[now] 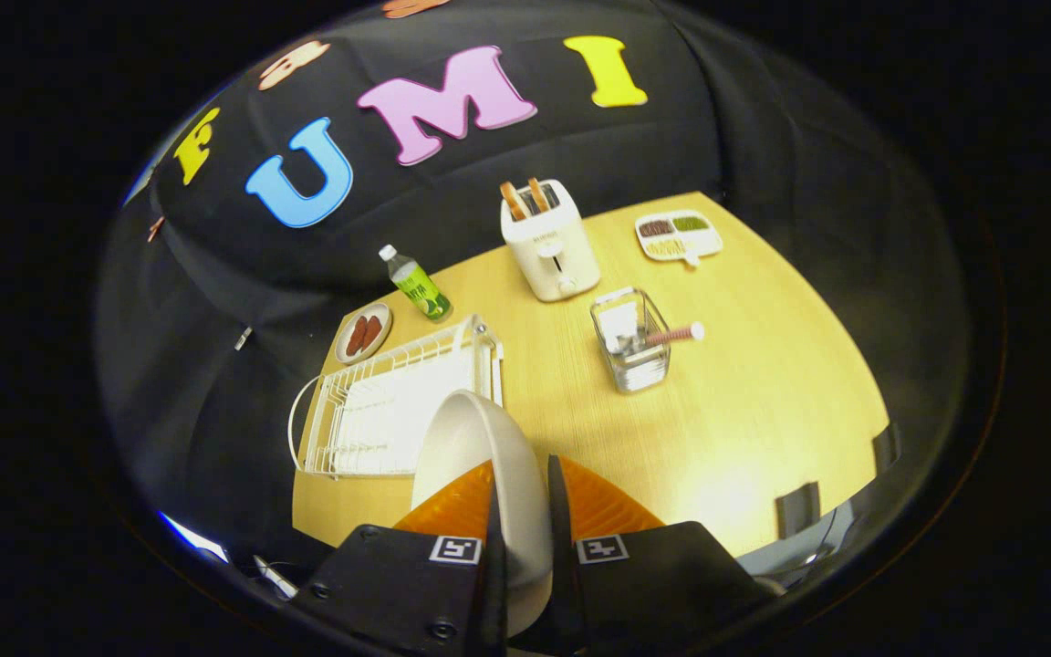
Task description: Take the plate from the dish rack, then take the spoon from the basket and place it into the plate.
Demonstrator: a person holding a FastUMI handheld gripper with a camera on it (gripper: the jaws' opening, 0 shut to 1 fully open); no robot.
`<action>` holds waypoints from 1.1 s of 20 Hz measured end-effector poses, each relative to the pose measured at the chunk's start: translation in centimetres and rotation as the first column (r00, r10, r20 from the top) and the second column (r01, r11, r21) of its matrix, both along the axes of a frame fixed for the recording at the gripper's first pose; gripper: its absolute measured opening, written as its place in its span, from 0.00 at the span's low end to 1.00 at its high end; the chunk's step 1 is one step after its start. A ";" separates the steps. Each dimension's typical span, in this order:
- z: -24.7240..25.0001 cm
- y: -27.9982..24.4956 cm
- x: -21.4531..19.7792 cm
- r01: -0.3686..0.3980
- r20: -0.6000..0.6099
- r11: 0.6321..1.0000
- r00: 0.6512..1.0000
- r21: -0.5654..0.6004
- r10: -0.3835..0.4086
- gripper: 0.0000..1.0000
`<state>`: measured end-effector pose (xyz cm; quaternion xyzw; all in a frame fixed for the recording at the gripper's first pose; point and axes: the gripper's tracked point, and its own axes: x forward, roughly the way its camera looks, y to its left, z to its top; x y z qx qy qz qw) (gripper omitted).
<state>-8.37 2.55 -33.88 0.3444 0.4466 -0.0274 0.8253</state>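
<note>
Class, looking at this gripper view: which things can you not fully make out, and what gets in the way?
- Plate, gripper view: its lower rim is hidden between the gripper fingers clamped on it.
- Spoon: only the handle shows; the bowl end sits down inside the basket.
- Dish rack: its near right corner is covered by the held plate.
- Divided tray: contents too small to identify.

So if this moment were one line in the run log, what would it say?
gripper: shut on white plate | plate: held on edge, clear of dish rack | spoon: in basket, untouched
</note>
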 end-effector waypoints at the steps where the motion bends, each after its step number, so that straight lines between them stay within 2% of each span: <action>1: -1.6 0.2 -1.1 0.006 -0.020 1.000 1.000 0.029 -0.005 0.23; 4: -6.0 0.9 -2.9 0.009 -0.074 0.995 0.997 0.100 -0.001 0.23; 10: -11.0 2.7 -3.4 -0.088 -0.098 0.985 0.990 0.150 0.104 0.23; 13: -13.2 2.9 -3.3 -0.074 -0.122 0.980 0.988 0.185 0.098 0.24; 17: -14.9 3.0 -3.1 0.000 -0.168 0.961 0.985 0.277 0.048 0.25; 19: -15.9 2.1 -3.7 0.006 -0.188 0.970 0.981 0.244 0.041 0.30; 21: -16.4 1.4 -3.7 0.005 -0.189 0.976 0.981 0.217 0.037 0.53; 22: -16.5 0.8 -3.7 0.008 -0.188 0.981 0.982 0.195 0.029 0.55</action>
